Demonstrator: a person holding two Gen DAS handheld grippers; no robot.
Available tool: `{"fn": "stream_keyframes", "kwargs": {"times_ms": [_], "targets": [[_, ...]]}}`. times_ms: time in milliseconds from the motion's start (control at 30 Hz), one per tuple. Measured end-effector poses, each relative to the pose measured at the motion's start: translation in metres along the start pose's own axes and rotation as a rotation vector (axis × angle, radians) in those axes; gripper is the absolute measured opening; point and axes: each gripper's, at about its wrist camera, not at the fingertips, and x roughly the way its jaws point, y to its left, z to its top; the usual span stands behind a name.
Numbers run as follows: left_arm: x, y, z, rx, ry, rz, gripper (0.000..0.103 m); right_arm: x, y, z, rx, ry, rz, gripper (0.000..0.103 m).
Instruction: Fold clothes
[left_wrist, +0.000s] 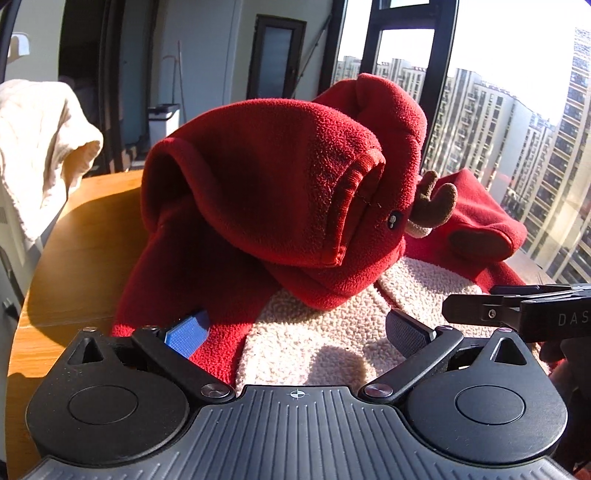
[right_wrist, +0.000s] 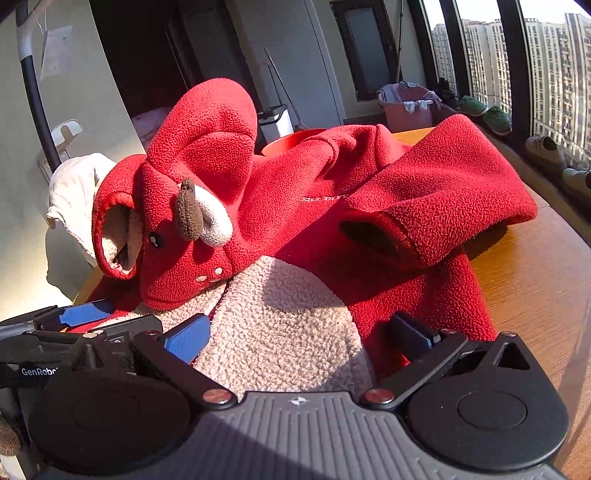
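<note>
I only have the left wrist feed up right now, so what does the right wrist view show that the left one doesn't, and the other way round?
Only the right wrist view shows the folded-over sleeve, the white lettering on the chest, the pink basket and the shoes by the window. Only the left wrist view shows the hood's open cuff side up close. Both show the red fleece garment, its cream lining, the brown antler, the wooden table, and both grippers open over the lining.

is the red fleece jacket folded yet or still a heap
Still a heap. The red fleece jacket lies bunched on the wooden table, hood puffed up, cream lining exposed, one sleeve flopped across it.
</note>
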Motion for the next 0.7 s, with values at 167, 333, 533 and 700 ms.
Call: {"fn": "stream_keyframes", "kwargs": {"times_ms": [167, 333, 533, 700], "targets": [[-0.006, -0.020, -0.009, 0.047, 0.031, -0.008, 0.103, 0.013, 0.016, 0.008, -0.229, 0.115, -0.025, 0.103], [-0.034, -0.020, -0.008, 0.040, -0.041, 0.018, 0.103, -0.005, 0.004, 0.013, -0.196, 0.033, 0.028, 0.103], [-0.056, -0.042, 0.017, 0.340, -0.233, 0.140, 0.103, -0.040, 0.012, 0.040, -0.335, -0.182, -0.003, 0.103], [-0.020, -0.024, 0.048, 0.265, -0.249, 0.246, 0.103, -0.041, 0.031, 0.050, -0.417, -0.160, 0.075, 0.090]]}}
